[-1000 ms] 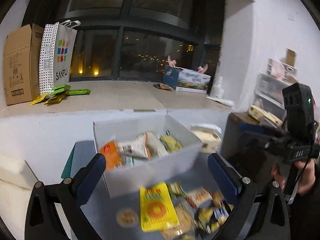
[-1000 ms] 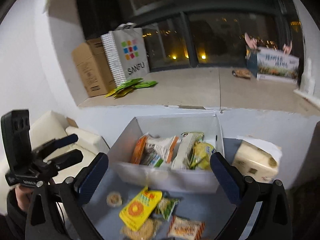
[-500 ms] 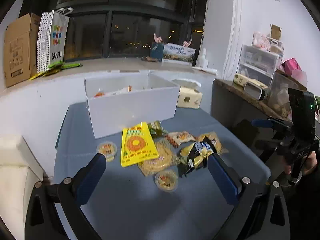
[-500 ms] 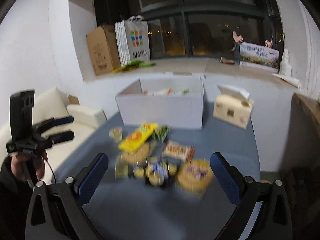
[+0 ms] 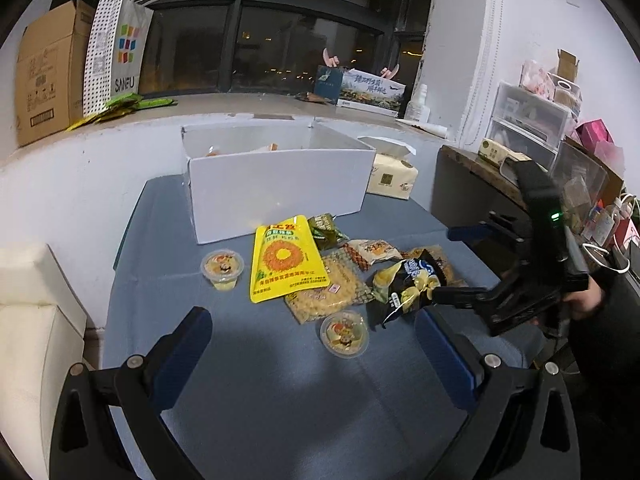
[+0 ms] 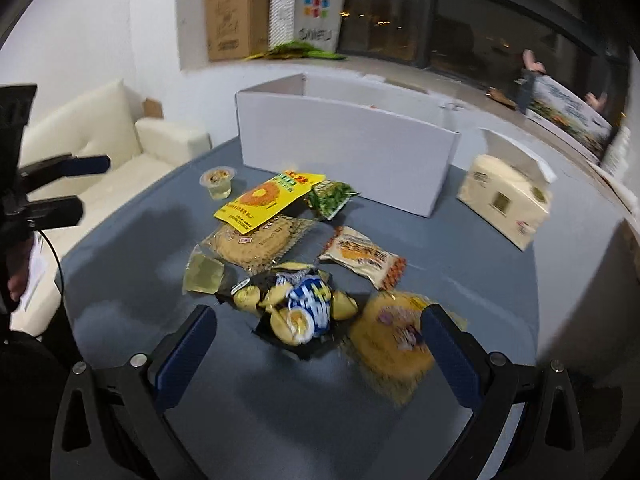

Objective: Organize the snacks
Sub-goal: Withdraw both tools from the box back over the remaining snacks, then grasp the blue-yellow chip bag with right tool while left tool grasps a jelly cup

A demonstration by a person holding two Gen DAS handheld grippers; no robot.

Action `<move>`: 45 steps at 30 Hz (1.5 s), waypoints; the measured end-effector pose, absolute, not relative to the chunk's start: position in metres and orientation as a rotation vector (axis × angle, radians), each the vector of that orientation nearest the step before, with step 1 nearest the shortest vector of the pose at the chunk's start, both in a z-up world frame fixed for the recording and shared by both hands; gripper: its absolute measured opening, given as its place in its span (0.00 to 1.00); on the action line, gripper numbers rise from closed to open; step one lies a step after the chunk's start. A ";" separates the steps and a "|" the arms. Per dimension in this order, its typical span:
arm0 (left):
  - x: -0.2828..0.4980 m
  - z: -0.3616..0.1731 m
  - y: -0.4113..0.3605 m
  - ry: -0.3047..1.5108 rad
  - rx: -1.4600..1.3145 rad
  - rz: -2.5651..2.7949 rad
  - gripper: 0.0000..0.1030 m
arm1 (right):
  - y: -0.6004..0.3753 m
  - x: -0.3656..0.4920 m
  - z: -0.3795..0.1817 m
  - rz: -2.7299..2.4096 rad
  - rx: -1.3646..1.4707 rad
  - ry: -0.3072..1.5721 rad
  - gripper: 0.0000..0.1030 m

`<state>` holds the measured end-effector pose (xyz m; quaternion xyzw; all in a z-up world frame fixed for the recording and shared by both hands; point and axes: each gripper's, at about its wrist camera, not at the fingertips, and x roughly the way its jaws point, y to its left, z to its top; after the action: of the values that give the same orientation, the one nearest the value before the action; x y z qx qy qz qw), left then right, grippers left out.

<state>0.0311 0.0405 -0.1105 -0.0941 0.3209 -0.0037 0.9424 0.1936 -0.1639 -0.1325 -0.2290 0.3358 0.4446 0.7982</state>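
— Start with the big things. Where does it all stand?

— The blue surface [image 5: 256, 392] carries everything. The white box [image 5: 276, 184] sits at its far side, with a few packets showing over its rim. A second ago both cameras looked straight down into that box; now they have pulled back toward the near edge, and the loose pile is in front of them again.

— So something just went in?

— I'd judge a drop-off is done and the next pick is starting. A good share is still outside the box, so the job looks perhaps half finished.

— What's left out?

— Going down in size: the yellow sunflower-print pouch [image 5: 286, 260] lies just near of the box, overlapping a round flat cake in clear wrap [image 5: 324, 292]. Right of that, the black chip bag [image 6: 300, 308], then an orange-and-white packet [image 6: 362, 258], a small green packet [image 6: 330, 196] beside the box, and two jelly cups [image 5: 222, 268], one left of the pouch, one nearer.

— And the claws?

— The right claw [image 6: 316, 344] is spread wide and holds nothing; it hangs low over the chip bag, which lies between its fingers in that view, though blur hides whether they touch. The left claw [image 5: 312, 348] is equally wide apart, empty, higher up, with the nearer cup roughly ahead.

— Next?

— Probably the chip bag. It's crinkly and puffy, so it may slip.
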 end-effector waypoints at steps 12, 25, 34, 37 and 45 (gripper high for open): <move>0.031 -0.126 0.052 0.692 -0.215 0.018 1.00 | -0.109 0.209 -0.175 1.040 -0.719 0.799 1.00; 0.036 -0.133 0.061 0.712 -0.229 0.031 1.00 | -0.137 0.203 -0.161 1.063 -0.484 0.842 0.54; 0.083 -0.142 0.087 0.742 -0.226 0.030 1.00 | -0.183 0.179 -0.121 1.079 -0.211 0.764 0.54; 0.111 -0.151 0.102 0.766 -0.219 0.042 1.00 | -0.197 0.173 -0.115 1.061 -0.137 0.743 0.54; 0.167 -0.190 0.119 0.867 -0.169 0.081 0.79 | -0.221 0.165 -0.118 1.017 -0.030 0.738 0.54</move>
<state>0.1674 0.1187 -0.1896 -0.0820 0.4192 0.0392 0.9033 0.1646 -0.2209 -0.1177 -0.0142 0.3453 0.4758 0.8088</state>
